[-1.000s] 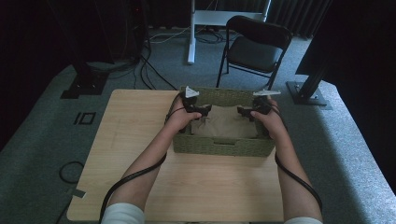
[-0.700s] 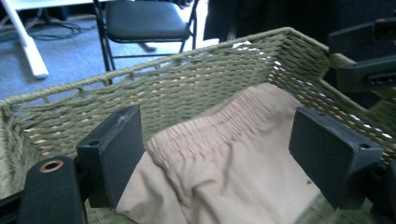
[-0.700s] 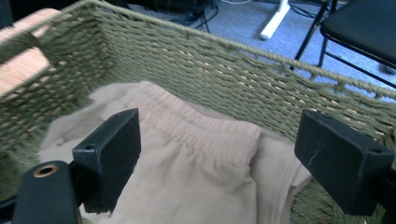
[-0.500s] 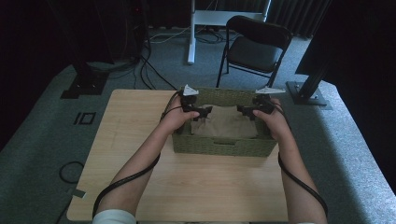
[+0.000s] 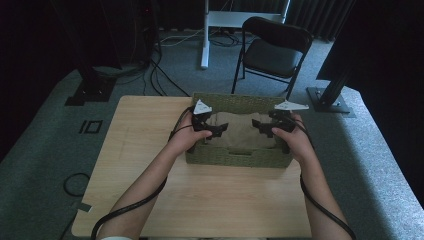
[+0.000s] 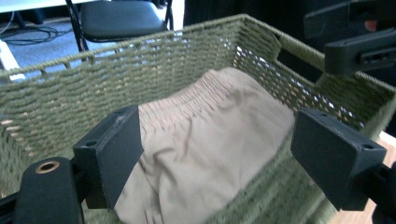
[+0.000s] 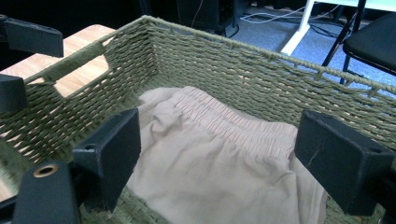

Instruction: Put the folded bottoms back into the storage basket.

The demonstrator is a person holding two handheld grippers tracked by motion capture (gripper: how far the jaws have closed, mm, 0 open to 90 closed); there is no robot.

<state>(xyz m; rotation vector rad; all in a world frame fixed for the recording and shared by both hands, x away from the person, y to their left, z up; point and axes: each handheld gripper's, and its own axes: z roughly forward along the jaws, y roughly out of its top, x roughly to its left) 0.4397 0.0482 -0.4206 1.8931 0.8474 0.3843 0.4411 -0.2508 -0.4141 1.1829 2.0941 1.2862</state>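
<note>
Both tools, left and right, have lifted off the cloth (jaws open, empty) inside the basket.

High view sits above the person's side of the table, looking fwd and down, far enough back to take in the chair and floor beyond. Left gripper cam rides low and close, looking across the basket from its left end toward the right, w/ the chair past the far wall. Right gripper cam does the reverse, close in, facing the left end. Both gripper cams share the tan cloth and the basket's far wall; high view has both too.
</note>
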